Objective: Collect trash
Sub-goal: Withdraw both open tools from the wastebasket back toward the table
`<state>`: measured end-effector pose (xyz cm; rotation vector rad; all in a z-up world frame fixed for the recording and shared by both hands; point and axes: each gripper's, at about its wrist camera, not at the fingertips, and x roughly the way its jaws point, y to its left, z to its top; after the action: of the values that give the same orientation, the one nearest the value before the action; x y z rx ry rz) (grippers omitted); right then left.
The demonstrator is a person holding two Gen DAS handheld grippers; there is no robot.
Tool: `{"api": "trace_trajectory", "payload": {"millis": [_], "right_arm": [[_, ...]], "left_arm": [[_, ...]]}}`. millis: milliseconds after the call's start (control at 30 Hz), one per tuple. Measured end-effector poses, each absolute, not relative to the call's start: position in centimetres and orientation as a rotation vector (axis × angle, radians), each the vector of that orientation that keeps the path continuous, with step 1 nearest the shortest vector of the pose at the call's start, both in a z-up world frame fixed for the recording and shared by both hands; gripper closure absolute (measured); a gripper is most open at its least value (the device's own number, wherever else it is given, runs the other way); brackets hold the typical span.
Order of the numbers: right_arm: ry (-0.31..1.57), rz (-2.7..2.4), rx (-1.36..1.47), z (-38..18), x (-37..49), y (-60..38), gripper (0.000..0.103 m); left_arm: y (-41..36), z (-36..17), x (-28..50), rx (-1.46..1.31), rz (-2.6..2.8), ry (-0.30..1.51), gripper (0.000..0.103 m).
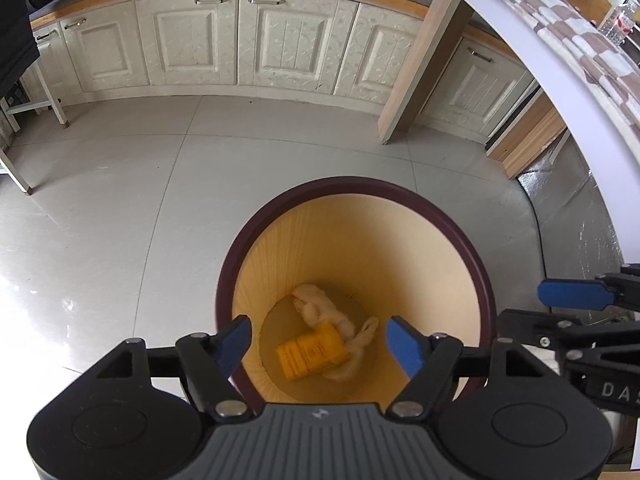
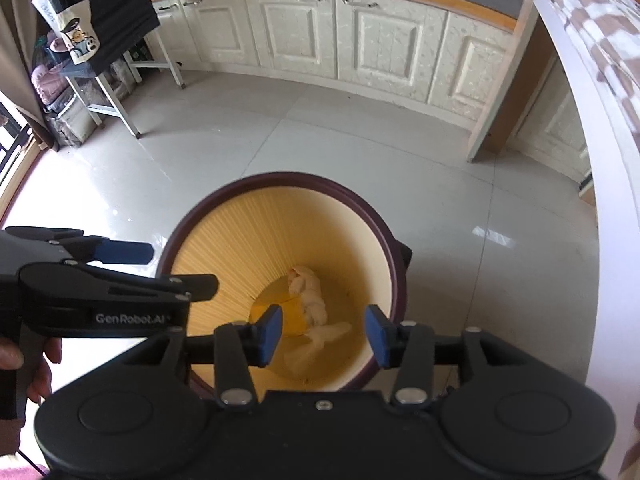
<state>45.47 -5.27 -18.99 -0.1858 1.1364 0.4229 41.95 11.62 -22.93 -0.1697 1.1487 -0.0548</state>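
Note:
A round trash bin (image 1: pixel 452 216) with a dark maroon rim and ribbed yellow inside stands on the floor below both grippers; it also shows in the right wrist view (image 2: pixel 224 204). At its bottom lie a yellow box (image 1: pixel 312 354) and crumpled white tissue (image 1: pixel 320 306); the tissue (image 2: pixel 308 292) and part of the box (image 2: pixel 294 320) show in the right wrist view. My left gripper (image 1: pixel 318 344) is open and empty above the bin mouth. My right gripper (image 2: pixel 324 334) is open and empty above the bin too. Each gripper shows at the edge of the other's view.
Cream kitchen cabinets (image 1: pixel 236 40) under a wooden-edged counter run along the back. A table with a checkered cloth (image 1: pixel 580 52) curves on the right, with a wooden leg (image 1: pixel 420 72). A white metal rack (image 2: pixel 104 92) stands at the left. The floor is glossy grey tile (image 1: pixel 120 208).

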Motion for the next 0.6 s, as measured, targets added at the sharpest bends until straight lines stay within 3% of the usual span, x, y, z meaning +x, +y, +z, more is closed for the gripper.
{"api": "trace_trajectory", "payload": {"millis": [233, 467, 600], "right_arm": [[1.150, 0.381, -0.181, -19.1, 45.1, -6.4, 0.050], [1.143, 0.349, -0.152, -18.9, 44.2, -7.4, 0.033], [1.135, 0.330, -0.155, -18.7, 43.6, -7.6, 0.027]], "left_arm": [[12.3, -22.0, 41.1, -0.158, -0.033, 1.136, 0.022], [13.3, -21.4, 39.4, -0.158, -0.010, 1.128, 0.017], [13.8, -21.0, 38.4, -0.152, -0.004, 1.118, 0.008]]}}
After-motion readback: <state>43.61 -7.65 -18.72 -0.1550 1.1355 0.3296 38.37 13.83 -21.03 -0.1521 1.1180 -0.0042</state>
